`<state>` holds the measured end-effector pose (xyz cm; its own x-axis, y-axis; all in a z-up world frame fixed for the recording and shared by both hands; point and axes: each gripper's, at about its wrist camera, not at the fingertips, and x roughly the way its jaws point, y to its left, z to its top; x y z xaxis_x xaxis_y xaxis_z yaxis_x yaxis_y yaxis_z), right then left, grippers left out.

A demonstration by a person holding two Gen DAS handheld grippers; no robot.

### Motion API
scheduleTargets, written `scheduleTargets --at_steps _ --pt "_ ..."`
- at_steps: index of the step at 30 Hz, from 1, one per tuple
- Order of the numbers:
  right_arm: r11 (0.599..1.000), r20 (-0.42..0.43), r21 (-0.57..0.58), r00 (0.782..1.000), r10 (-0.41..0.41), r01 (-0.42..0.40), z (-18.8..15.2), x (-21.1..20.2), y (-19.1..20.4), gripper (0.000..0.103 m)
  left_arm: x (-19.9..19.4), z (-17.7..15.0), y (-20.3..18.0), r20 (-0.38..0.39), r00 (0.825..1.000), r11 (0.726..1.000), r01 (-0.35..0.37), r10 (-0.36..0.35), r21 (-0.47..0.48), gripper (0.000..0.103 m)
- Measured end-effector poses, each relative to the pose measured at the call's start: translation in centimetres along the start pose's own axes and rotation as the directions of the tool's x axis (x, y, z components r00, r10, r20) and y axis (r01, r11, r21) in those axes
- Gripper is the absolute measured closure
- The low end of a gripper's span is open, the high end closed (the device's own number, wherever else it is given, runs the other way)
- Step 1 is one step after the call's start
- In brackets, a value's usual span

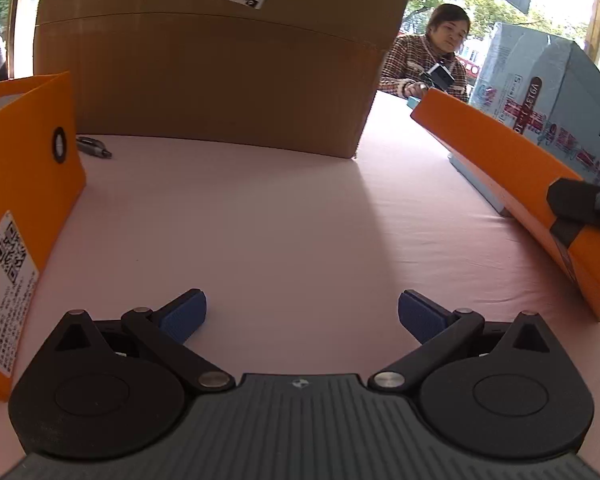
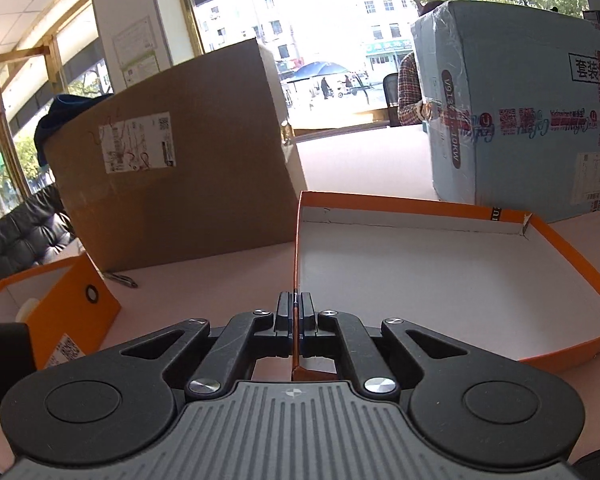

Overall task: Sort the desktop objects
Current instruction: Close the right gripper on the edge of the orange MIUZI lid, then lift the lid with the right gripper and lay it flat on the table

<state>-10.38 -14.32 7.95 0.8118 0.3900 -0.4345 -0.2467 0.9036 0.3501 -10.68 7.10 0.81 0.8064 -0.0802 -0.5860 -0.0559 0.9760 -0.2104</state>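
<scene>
The right gripper (image 2: 296,312) has its jaws clamped on the near-left side wall of the orange box lid (image 2: 440,276). The lid lies open-side up with a bare white interior and extends toward 1 o'clock in the right wrist view. In the left wrist view the same lid appears tilted at 3 o'clock, with its interior hidden and its lower end cut off by the frame edge.

The left gripper (image 1: 302,316) has its jaws wide apart over bare pink worktop (image 1: 292,220), with nothing between them.

The orange box (image 1: 24,208) stands at 9 o'clock in the left wrist view, cut off at the frame edge; its contents are mostly hidden, apart from a pale object that is hard to identify. A pen (image 1: 94,147) lies at 10 o'clock, partly concealed behind the box. A large cardboard carton (image 1: 220,72) fills 12 o'clock, and a blue printed carton (image 2: 532,120) stands behind the lid. A person (image 1: 432,60) behind the cartons is partly blocked.
</scene>
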Motion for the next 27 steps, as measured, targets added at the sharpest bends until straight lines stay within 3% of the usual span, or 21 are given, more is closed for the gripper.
scheduleTargets --at_steps 8,11,16,18,21,23,27 --pt "0.992 0.063 0.014 0.991 0.12 -0.122 0.9 -1.9 6.2 0.1 -3.9 -1.4 1.0 0.046 0.999 1.0 0.007 -0.008 0.026 0.0" --pt "0.978 0.076 0.047 0.977 0.197 -0.201 1.3 -3.2 7.9 0.1 -6.2 -1.3 1.8 0.131 0.991 1.0 0.004 -0.006 0.019 0.0" --pt "0.936 0.073 0.055 0.936 0.345 -0.349 1.8 -5.6 10.7 0.1 -11.8 0.0 2.8 0.362 0.932 0.999 -0.044 0.029 0.033 0.0" --pt "0.913 0.092 0.077 0.914 0.394 -0.401 2.3 -6.5 11.6 0.099 -13.8 0.6 3.1 0.431 0.901 0.995 -0.085 0.055 0.051 0.0" --pt "0.868 0.144 0.1 0.871 0.47 -0.486 3.5 -7.9 12.0 0.099 -16.6 1.6 3.6 0.501 0.865 0.993 -0.085 0.036 0.075 0.0" --pt "0.841 0.161 0.151 0.853 0.497 -0.519 4.0 -8.4 11.6 0.098 -17.9 2.4 3.7 0.518 0.855 0.993 -0.083 0.026 0.086 0.0" --pt "0.765 0.186 0.335 0.834 0.519 -0.55 4.7 -8.3 10.0 0.098 -19.4 3.9 3.0 0.519 0.854 0.993 -0.081 0.027 0.082 0.0"
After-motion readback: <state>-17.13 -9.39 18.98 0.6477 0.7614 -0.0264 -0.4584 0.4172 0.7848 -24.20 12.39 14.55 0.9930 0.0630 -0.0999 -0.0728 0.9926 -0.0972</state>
